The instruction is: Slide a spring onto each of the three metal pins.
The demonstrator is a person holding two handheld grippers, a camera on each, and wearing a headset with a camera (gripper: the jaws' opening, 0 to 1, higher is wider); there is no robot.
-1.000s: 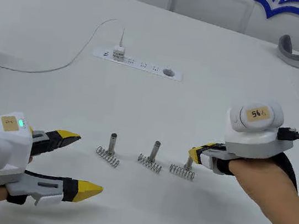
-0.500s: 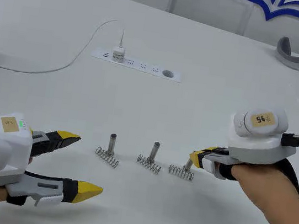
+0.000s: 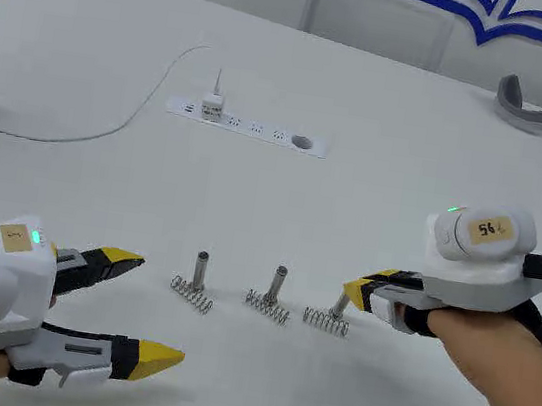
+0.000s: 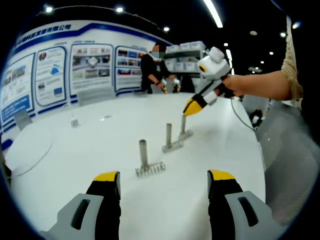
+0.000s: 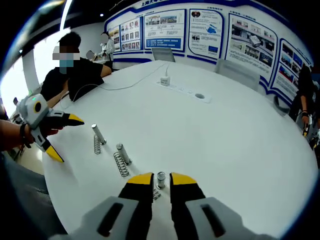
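Note:
Three short metal pins stand in a row on the white table: left pin, middle pin, right pin. In front of each pin a spring lies flat: left spring, middle spring, right spring. My right gripper comes in from the right, its yellow tips closed narrowly on the top of the right pin. My left gripper hovers wide open near the table's front left, left of the row. In its own view the left pin stands ahead of its jaws.
A white power strip with a plug and a cable lies further back. At the far right lies a grey curved band. A seated person is beyond the table's edge.
The head camera has tilted a little. My right gripper stays at the right pin, and my left gripper stays open in place.

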